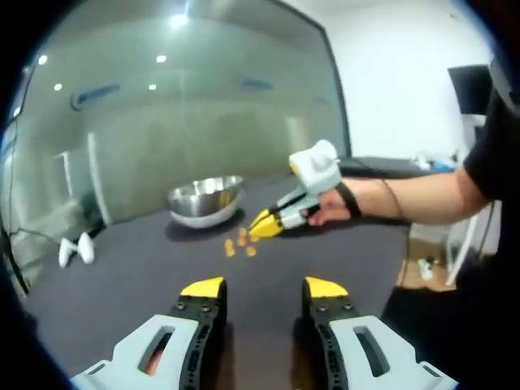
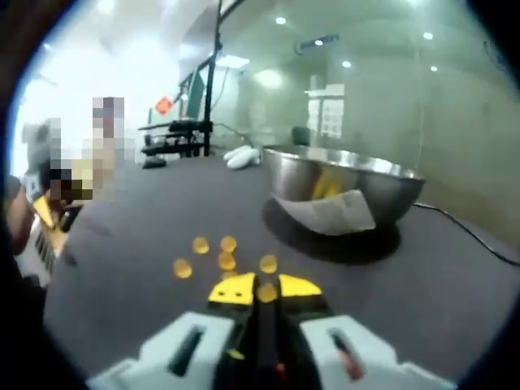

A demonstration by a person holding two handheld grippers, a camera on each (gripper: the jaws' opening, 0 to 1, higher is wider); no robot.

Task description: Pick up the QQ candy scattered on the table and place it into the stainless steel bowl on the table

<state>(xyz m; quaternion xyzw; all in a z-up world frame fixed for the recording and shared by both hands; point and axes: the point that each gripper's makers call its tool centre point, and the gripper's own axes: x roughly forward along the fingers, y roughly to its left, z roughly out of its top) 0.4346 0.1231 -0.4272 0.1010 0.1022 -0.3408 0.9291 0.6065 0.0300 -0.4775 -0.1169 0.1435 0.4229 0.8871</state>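
Candies (image 2: 218, 258), small round orange pieces with no long axis to speak of, lie scattered on the dark bench (image 2: 122, 268) in front of the steel bowl (image 2: 345, 183), near it but apart. Bowl sits upright, mouth up. Right claw (image 2: 266, 291) is low over the cluster, yellow tips nearly together around one candy (image 2: 266, 292); seen from the left gripper view it points down toward the candies (image 1: 240, 241). Left claw (image 1: 264, 288) hangs back above bare bench, tips apart, holding nothing. Two white objects (image 1: 75, 250) lie far off.
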